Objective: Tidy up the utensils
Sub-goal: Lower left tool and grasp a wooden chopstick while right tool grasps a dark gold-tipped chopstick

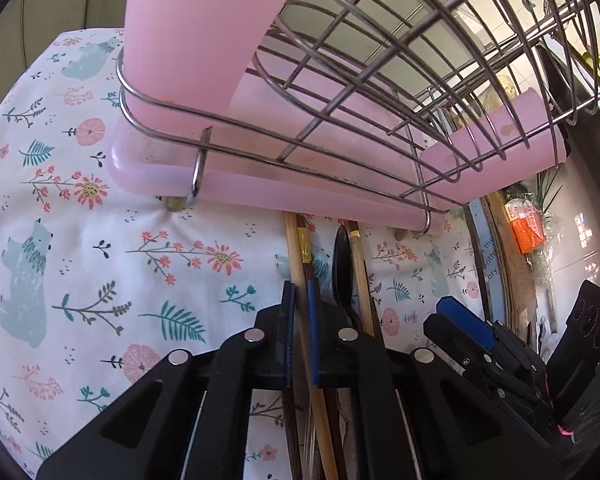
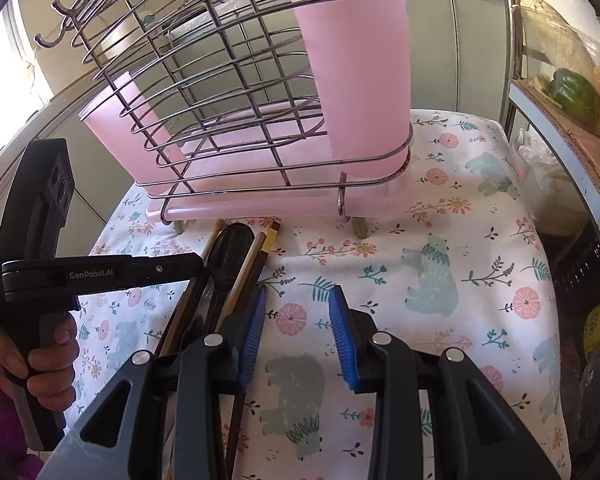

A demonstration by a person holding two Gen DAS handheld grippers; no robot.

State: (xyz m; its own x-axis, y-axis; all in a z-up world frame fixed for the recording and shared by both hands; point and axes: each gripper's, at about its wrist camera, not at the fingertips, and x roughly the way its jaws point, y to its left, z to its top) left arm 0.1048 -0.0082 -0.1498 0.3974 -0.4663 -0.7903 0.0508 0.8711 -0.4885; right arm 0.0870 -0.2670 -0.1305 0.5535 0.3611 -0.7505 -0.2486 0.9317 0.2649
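Observation:
Several chopsticks and a black spoon (image 1: 344, 268) lie in a bundle on the floral cloth, in front of a wire rack (image 1: 340, 64) on a pink tray (image 1: 260, 192). My left gripper (image 1: 300, 292) is shut on a light wooden chopstick (image 1: 294, 240) from that bundle. A tall pink cup (image 2: 356, 80) stands in the rack's right end and a second pink cup (image 2: 120, 128) in its left end. My right gripper (image 2: 298, 294) stands open over bare cloth just right of the bundle (image 2: 236, 264), with nothing between its pads. A hand holds the left gripper (image 2: 196, 266) at the left.
The floral cloth (image 2: 440, 240) covers the table to its right edge. Beyond that edge stand a metal pole (image 2: 514, 40), a cardboard box and a clear container with a green pepper (image 2: 572, 88). An orange packet (image 1: 526, 228) lies at the right.

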